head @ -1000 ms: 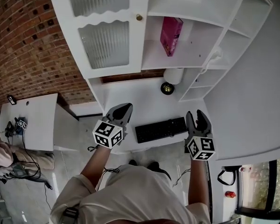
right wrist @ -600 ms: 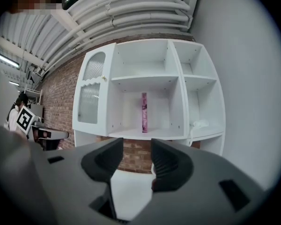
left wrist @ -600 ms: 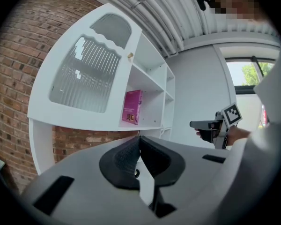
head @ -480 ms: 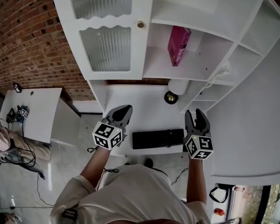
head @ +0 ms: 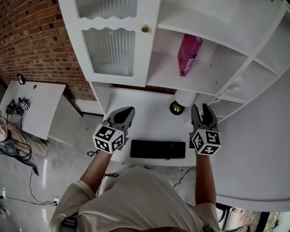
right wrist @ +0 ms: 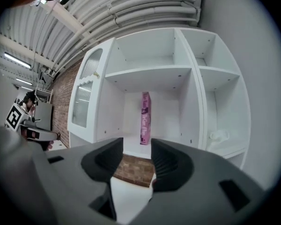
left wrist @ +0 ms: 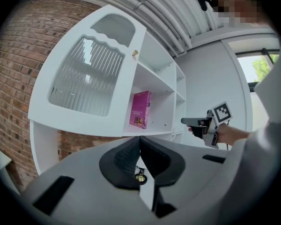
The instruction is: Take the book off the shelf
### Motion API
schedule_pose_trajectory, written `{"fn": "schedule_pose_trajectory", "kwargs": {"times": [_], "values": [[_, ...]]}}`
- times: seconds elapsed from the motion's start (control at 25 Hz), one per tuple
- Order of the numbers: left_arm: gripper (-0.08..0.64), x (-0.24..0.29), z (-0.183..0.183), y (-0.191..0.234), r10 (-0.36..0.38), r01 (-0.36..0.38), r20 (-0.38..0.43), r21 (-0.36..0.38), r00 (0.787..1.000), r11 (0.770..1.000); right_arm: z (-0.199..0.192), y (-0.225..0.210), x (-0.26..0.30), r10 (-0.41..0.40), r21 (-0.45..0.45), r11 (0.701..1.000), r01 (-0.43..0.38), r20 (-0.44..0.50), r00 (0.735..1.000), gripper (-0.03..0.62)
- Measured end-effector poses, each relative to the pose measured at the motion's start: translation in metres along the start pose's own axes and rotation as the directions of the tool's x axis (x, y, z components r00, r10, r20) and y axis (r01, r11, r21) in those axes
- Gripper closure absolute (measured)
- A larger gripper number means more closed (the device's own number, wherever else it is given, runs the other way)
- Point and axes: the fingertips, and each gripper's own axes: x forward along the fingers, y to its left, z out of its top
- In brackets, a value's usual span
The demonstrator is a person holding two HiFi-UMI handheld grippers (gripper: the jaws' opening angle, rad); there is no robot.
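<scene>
A pink book (head: pixel 189 54) stands upright and alone on a middle board of the white shelf unit (head: pixel 217 69). In the right gripper view the book (right wrist: pixel 145 117) is straight ahead, some way beyond the jaws. My right gripper (head: pixel 203 111) is open with nothing between its fingers, and hangs over the desk below the book. My left gripper (head: pixel 124 115) is shut on nothing, level with the right one and left of it. From the left gripper view the book (left wrist: pixel 141 109) is ahead, with the right gripper (left wrist: pixel 196 122) off to the right.
A black keyboard (head: pixel 157 149) lies on the white desk (head: pixel 140 110) under both hands. A dark round object (head: pixel 177 108) and a white cylinder (head: pixel 186 97) sit under the shelf. A ribbed-glass cabinet door (head: pixel 108 45) with a brass knob (head: pixel 145 29) is left of the book. Brick wall (head: pixel 29 37) at left.
Both grippers have moved forward over the desk toward the shelf unit, the right one further. The keyboard now lies under the hands. Neither gripper's jaws have changed.
</scene>
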Motion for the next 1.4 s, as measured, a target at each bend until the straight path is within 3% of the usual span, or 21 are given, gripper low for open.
{"fn": "schedule_pose_trajectory", "kwargs": {"times": [0.6,0.92,1.4], "values": [[0.565,0.013,0.003,0.013,0.093,-0.093,-0.005,-0.004,0.996,0.996,0.034,-0.013,0.111,0.080,-0.026,0.996,-0.080,-0.001,0.997,0.400],[0.565,0.007,-0.003,0.024,0.143,-0.143,-0.017,-0.017,0.990,0.990,0.040,-0.025,0.169,0.069,0.003,0.998,-0.069,-0.028,0.997,0.383],[0.565,-0.020,-0.011,0.046,0.237,-0.238,-0.027,-0.038,0.971,0.971,0.035,-0.025,0.228,-0.008,0.015,1.000,0.009,-0.063,0.998,0.375]]}}
